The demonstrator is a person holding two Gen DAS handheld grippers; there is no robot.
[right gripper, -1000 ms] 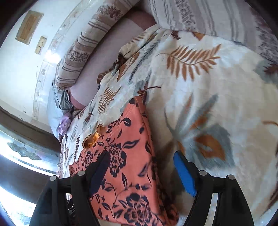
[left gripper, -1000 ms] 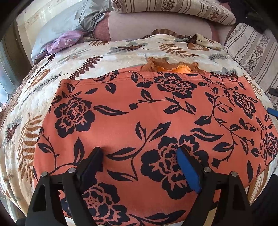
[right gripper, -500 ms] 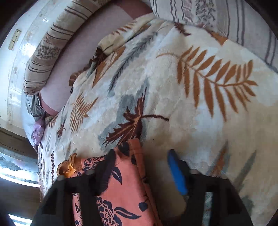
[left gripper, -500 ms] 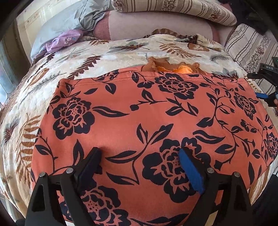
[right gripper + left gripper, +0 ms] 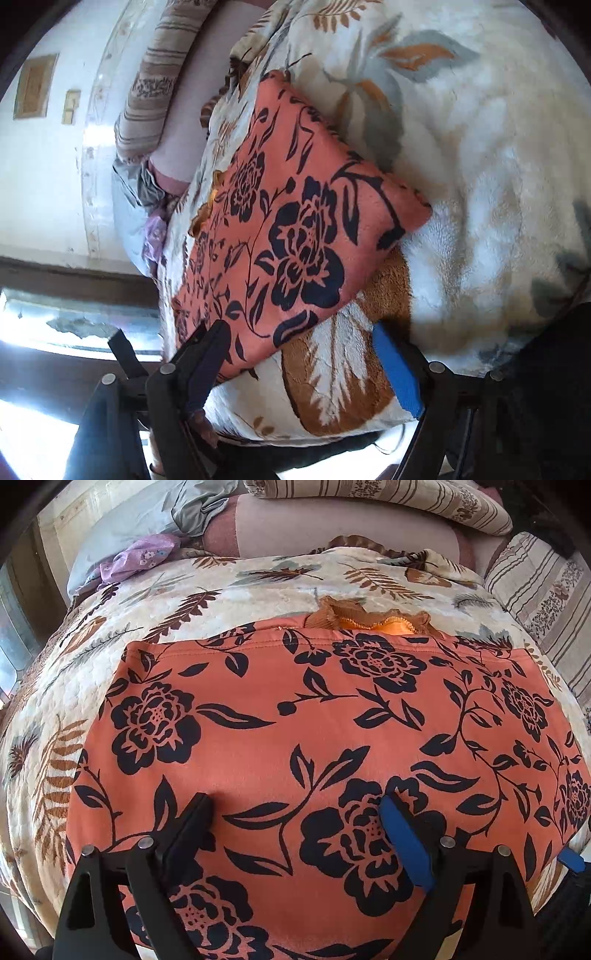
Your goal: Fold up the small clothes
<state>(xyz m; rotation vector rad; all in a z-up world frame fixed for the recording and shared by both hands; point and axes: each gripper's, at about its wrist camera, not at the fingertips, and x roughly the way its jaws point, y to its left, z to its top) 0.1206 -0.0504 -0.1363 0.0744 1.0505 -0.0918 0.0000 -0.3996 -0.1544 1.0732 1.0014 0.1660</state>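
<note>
Orange floral garment (image 5: 295, 738), printed with dark blossoms and leaves, lies spread flat on the leaf-patterned blanket (image 5: 207, 602) that covers the bed. In the left wrist view it fills most of the frame as a broad, fairly smooth panel with a stitched hem along its far edge. A frilled, brighter orange bit of cloth (image 5: 373, 622) pokes out just beyond that hem; whether it belongs to the same garment or lies under it cannot be told.

The left hand-held gripper (image 5: 295, 808) stands over the near part of the cloth with its jaws wide apart, the tips on or just above the fabric and nothing pinched between them. The right hand-held gripper (image 5: 301, 336) is at the garment's side, jaws also apart and recently widened a little further. A corner of the orange cloth (image 5: 421, 206) points toward the bare blanket. The dark finger (image 5: 207, 354) overlaps the near edge of the cloth while the blue finger (image 5: 395, 369) is over blanket, so the edge lies roughly between them but is not gripped.

Judging by the layout, the garment looks flattened, and perhaps already doubled once, since the side edge appears thick. Further folds remain: neither hand-held gripper holds fabric yet, and the piece is still large, not a compact bundle. A lilac garment (image 5: 140, 555) lies by the pillows (image 5: 388, 502), apparently not yet folded.
</note>
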